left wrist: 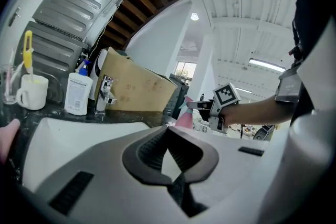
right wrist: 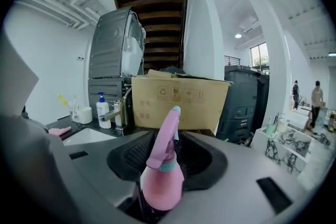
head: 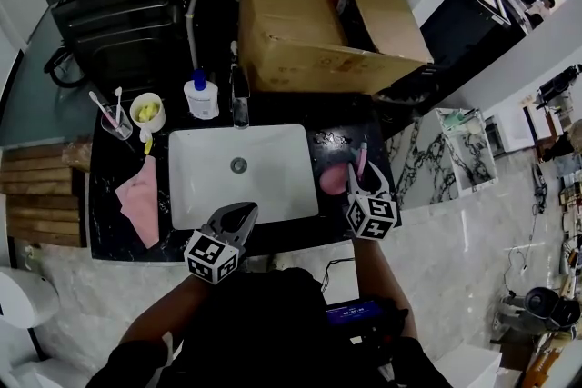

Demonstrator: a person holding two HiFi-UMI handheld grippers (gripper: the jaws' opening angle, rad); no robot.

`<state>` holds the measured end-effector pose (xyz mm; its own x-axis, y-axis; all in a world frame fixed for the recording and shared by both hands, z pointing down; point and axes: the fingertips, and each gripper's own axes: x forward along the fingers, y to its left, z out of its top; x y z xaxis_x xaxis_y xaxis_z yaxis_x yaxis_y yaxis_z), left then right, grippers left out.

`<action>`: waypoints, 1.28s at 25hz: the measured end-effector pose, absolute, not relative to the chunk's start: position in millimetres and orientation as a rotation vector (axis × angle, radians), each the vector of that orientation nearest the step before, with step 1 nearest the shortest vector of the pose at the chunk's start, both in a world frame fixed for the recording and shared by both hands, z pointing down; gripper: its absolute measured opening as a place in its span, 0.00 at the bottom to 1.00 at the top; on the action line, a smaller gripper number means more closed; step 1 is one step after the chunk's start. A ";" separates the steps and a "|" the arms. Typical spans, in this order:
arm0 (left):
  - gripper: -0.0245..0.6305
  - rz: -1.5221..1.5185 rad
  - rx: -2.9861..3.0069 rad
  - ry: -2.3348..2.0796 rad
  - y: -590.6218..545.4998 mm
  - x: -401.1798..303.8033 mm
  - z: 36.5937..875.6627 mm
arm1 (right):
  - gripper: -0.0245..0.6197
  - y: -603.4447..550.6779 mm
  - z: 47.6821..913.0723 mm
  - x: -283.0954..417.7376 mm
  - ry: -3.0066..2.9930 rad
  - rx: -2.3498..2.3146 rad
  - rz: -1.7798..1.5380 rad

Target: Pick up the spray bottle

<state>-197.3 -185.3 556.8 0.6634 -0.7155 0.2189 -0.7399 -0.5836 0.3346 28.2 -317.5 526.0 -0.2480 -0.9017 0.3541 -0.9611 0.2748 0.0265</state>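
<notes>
The right gripper (right wrist: 160, 201) has its claw clamped on the pink spray bottle (right wrist: 163, 178), which stands upright between the two jaws with its trigger head rising above them. From the head view the bottle is just right of the white sink (head: 273, 191), over the black countertop (head: 182, 243); whether its base touches the counter cannot be told. The left gripper (left wrist: 176, 180) hovers over the near edge of the sink with its jaws together at the tips and nothing between them. Behind the sink stands the faucet (head: 240, 102), with a white pump bottle (head: 201, 96) just to its left. Farther left of the sink are a white mug (head: 147, 113) and a clear glass (head: 115, 120) holding toothbrushes. A pink cloth (head: 141, 204) lies left of the sink. A cardboard box (head: 300, 23) sits behind the sink, beyond the faucet.
</notes>
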 end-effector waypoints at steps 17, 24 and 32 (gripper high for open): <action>0.05 0.103 2.491 -1.122 -192.5 -194.9 557.7 | 0.21 -322.1 527.4 27.5 -2.305 1.654 0.252; 0.05 0.109 2.508 -1.094 -193.3 -190.4 557.0 | 0.20 -317.4 521.4 22.6 -2.354 1.625 0.238; 0.05 0.133 2.565 -0.972 -183.8 -172.6 556.7 | 0.20 -285.7 513.1 36.8 -2.366 1.677 0.241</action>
